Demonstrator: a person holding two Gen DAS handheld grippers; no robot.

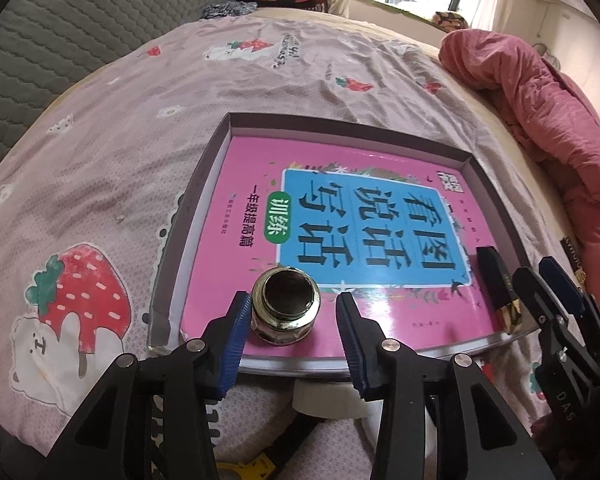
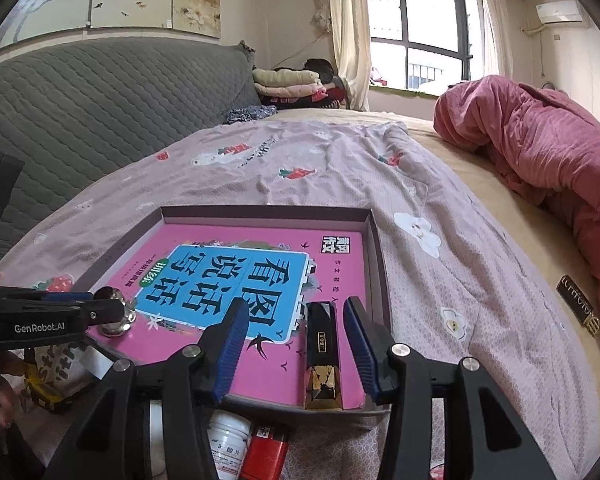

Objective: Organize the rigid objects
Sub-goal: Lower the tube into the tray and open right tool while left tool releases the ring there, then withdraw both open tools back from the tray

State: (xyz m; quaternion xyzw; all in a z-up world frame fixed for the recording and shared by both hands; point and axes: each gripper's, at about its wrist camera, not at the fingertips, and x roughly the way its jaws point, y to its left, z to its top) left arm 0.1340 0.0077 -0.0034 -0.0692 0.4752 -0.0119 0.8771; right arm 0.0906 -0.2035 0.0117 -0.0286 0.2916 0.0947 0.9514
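Note:
A shallow grey tray [image 1: 340,125] [image 2: 260,211] lies on the bed and holds a pink book [image 1: 252,184] [image 2: 260,372]. A small open glass jar [image 1: 286,308] [image 2: 114,316] stands on the book's near left corner. My left gripper [image 1: 292,298] [image 2: 72,304] straddles it, open: the left pad sits against the jar and the right pad stands clear of it. A black and gold stick-shaped box [image 2: 322,352] [image 1: 500,292] lies on the book's near right edge. My right gripper [image 2: 296,303] [image 1: 540,276] is open around it, with neither pad pressing on it.
The bed has a pink strawberry sheet [image 1: 100,168], a grey headboard [image 2: 80,112] and a bunched pink quilt [image 2: 540,148] on the right. A white pill bottle [image 2: 228,440], a red item [image 2: 266,452] and a yellow object [image 2: 44,392] lie below the tray's near edge. A black-gold item [image 2: 578,308] rests by the quilt.

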